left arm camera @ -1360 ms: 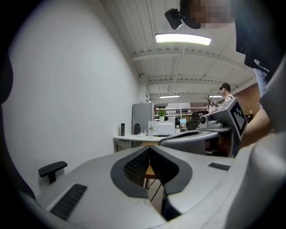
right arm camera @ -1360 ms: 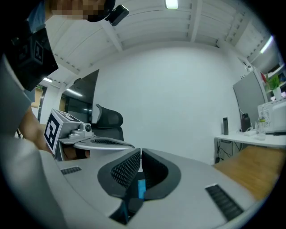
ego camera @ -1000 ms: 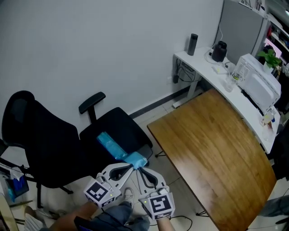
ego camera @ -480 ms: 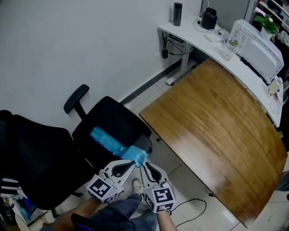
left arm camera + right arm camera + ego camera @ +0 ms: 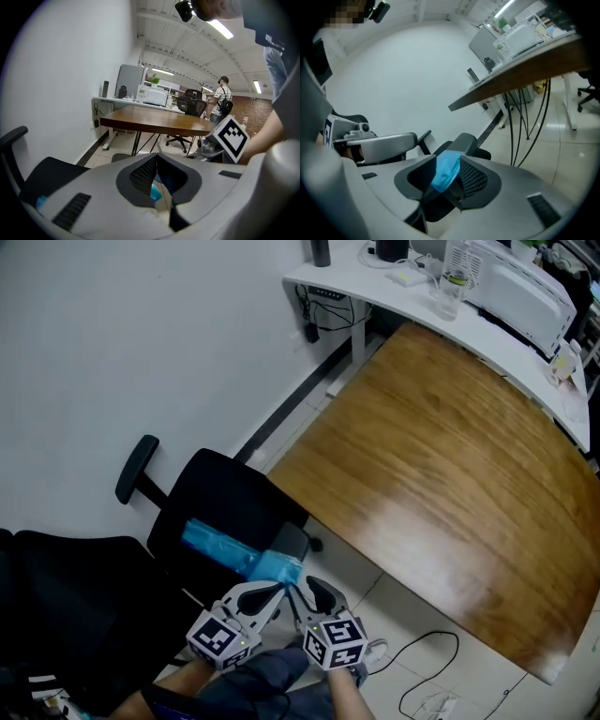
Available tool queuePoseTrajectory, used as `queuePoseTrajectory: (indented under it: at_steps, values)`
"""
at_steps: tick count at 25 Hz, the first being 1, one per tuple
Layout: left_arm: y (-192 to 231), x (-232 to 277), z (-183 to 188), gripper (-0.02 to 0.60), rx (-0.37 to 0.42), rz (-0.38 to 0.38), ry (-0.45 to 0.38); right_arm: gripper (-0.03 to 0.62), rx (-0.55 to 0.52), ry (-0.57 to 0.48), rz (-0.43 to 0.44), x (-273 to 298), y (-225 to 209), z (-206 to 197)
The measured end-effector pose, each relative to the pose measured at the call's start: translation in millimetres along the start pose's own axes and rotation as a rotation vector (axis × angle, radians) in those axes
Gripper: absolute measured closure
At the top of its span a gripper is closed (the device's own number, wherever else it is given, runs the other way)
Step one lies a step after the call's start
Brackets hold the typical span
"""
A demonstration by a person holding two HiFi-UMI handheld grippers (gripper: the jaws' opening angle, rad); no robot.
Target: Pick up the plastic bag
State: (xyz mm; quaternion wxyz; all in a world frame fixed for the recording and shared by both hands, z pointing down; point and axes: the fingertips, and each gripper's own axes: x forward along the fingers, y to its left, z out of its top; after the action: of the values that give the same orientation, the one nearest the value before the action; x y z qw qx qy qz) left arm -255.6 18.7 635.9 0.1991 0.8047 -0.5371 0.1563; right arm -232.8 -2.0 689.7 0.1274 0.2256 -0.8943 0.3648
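Plastic bag (image 5: 225, 549) lower left: left tool (image 5: 269, 589) pinched end, right tool (image 5: 302, 592) just opened jaws around it; we risked one-sided slip.

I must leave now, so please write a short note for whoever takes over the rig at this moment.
Left gripper: jaws together on a sliver of the plastic bag.
Right gripper: jaws have just been opening; now apart, the bag's end between them, not pinched.
Bag lies on the seat of the black chair, near end at both grippers.
Done: left grip. Still to do: close the right jaws, lift the bag.
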Motion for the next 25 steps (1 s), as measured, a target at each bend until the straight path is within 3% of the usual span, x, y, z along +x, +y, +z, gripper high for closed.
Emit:
queuePoseTrajectory:
  at_steps: [4, 11, 18, 20, 25]
  values:
    - [4.5, 2.9, -1.8, 0.577, -0.026, -0.005, 0.006, 0.393, 0.139, 0.006, -0.002, 12.5, -12.5, -13.6]
    - [12.3, 4.5, -7.2, 0.577, -0.034, 0.012, 0.014, 0.395, 0.267, 0.048, 0.036, 34.0, -11.2, -30.7]
    - [19.0, -1.4, -0.3, 0.577, -0.031, 0.037, -0.007, 0.511, 0.167, 0.073, 0.003, 27.9, -7.5, -28.2]
    - [19.1, -2.3, 2.1, 0.577, -0.034, 0.04, -0.011, 0.577, 0.13, 0.068, 0.006, 24.0, -4.4, -23.0]
    - [16.4, -5.8, 7.8, 0.577, -0.051, 0.049, -0.034, 0.594, 0.108, 0.071, 0.032, 19.3, 6.0, -16.2]
